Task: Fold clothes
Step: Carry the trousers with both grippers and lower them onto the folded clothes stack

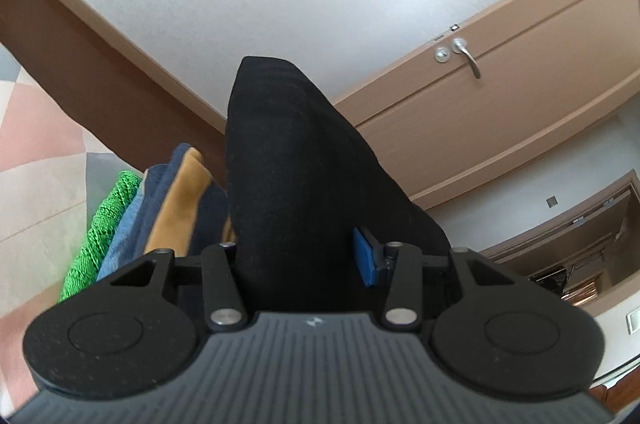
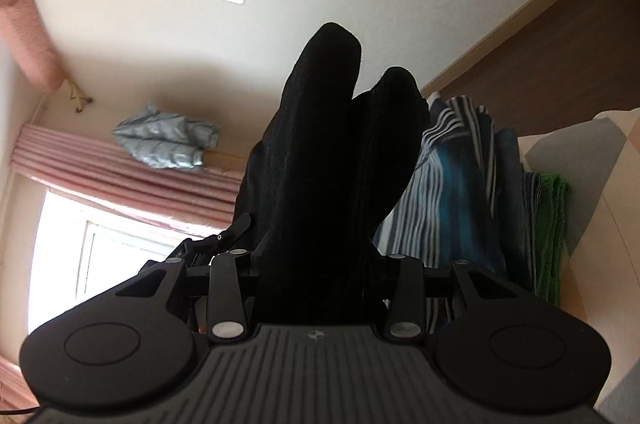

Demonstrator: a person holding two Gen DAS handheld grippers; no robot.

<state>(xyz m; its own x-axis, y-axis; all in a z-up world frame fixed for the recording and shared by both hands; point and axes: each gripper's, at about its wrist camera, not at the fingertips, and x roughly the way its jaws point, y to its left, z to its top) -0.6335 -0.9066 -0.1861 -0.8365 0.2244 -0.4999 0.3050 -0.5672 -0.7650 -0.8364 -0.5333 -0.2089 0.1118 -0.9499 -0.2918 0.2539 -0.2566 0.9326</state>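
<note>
A black garment [image 1: 296, 159] rises in front of the left wrist camera and covers most of both fingers. My left gripper [image 1: 304, 240] is shut on it; only one blue pad [image 1: 366, 258] shows at the cloth's right edge. In the right wrist view the same black garment [image 2: 332, 151] stands bunched in two lobes, with my right gripper [image 2: 320, 256] shut on it and its fingertips hidden. A pile of folded clothes [image 1: 160, 207] in green, blue, navy and mustard lies behind on the left. From the right wrist, the pile of folded clothes [image 2: 452, 191] shows striped pieces.
Both views are strongly tilted. A pastel patterned bed cover [image 1: 36, 159] carries the pile. A brown door [image 1: 500, 111] with a metal handle [image 1: 466, 57] is behind, beside an open closet [image 1: 580, 256]. A bright window [image 2: 100, 256] with pink curtains [image 2: 120, 167] is on the left, and dark wooden floor [image 2: 560, 63].
</note>
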